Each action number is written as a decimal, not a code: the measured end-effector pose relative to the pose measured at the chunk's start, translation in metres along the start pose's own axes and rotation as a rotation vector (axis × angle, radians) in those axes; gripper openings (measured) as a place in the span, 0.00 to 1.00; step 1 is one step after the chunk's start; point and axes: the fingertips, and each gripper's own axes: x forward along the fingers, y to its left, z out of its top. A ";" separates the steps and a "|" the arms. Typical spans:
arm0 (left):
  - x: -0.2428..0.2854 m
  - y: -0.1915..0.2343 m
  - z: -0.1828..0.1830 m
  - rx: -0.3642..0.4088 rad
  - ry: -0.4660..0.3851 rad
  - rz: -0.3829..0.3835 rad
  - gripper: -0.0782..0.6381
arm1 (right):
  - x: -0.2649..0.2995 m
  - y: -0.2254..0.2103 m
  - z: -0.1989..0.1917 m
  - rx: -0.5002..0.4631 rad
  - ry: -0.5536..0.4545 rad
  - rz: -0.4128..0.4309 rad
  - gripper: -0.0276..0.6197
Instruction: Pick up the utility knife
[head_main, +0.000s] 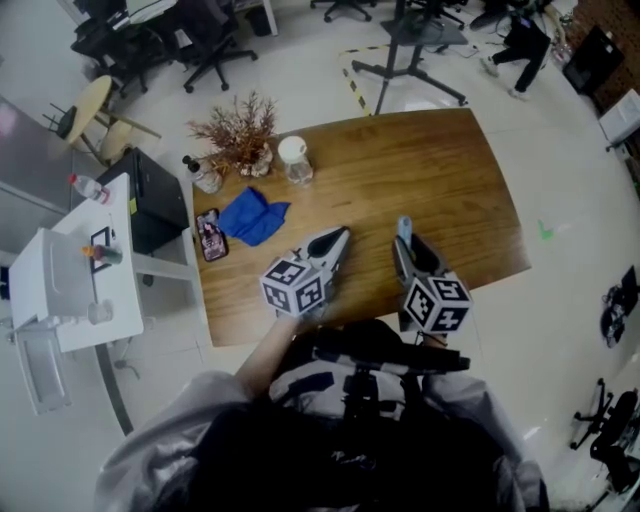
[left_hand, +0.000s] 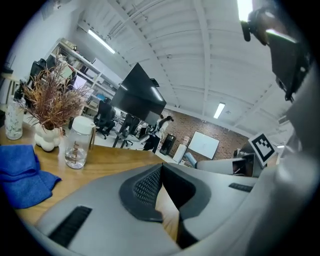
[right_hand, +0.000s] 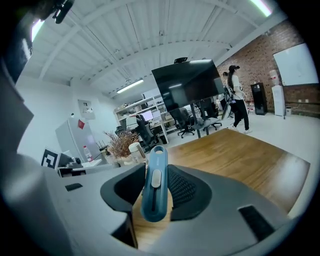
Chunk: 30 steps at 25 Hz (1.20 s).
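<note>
A: What is the right gripper (right_hand: 156, 170) doing?
B: It holds the blue utility knife (right_hand: 154, 195). The two dark pads (right_hand: 186, 190) squeeze it from both sides. So the jaws stand a bit apart, just as wide as the knife.
A: Which way does the knife point?
B: It lies along the jaws. One round end sticks out past the tips. The other end hangs back toward the camera. The grey slider (right_hand: 156, 179) on it faces up.
A: Is the knife on the table?
B: No. The wooden table (right_hand: 240, 155) is below the gripper, and the knife does not touch it.
A: And the left gripper (left_hand: 161, 167)?
B: Its jaws are closed, tip against tip, with nothing between them. It is just beside the right gripper, over the near edge of the table.
A: What is out in front of it?
B: Ahead and to its left lies a crumpled blue cloth (left_hand: 20, 175). A little farther on stands a clear bottle with a white lid (left_hand: 77, 145). Left of that is a white vase of dry brown twigs (left_hand: 50, 100), and then a small bottle (left_hand: 14, 117).
A: Anything else near?
B: A phone (head_main: 210, 235) lies flat on the far left side of the cloth, close to the table's edge.
</note>
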 end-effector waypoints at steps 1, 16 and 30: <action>0.000 -0.001 0.003 0.006 -0.009 -0.001 0.12 | -0.001 -0.001 -0.002 0.002 0.001 -0.002 0.28; -0.013 -0.006 0.008 0.056 -0.030 0.020 0.12 | -0.007 0.009 -0.018 0.000 0.018 0.008 0.28; -0.023 -0.004 0.005 0.015 -0.040 0.054 0.12 | 0.020 -0.021 -0.050 -0.034 0.134 -0.030 0.28</action>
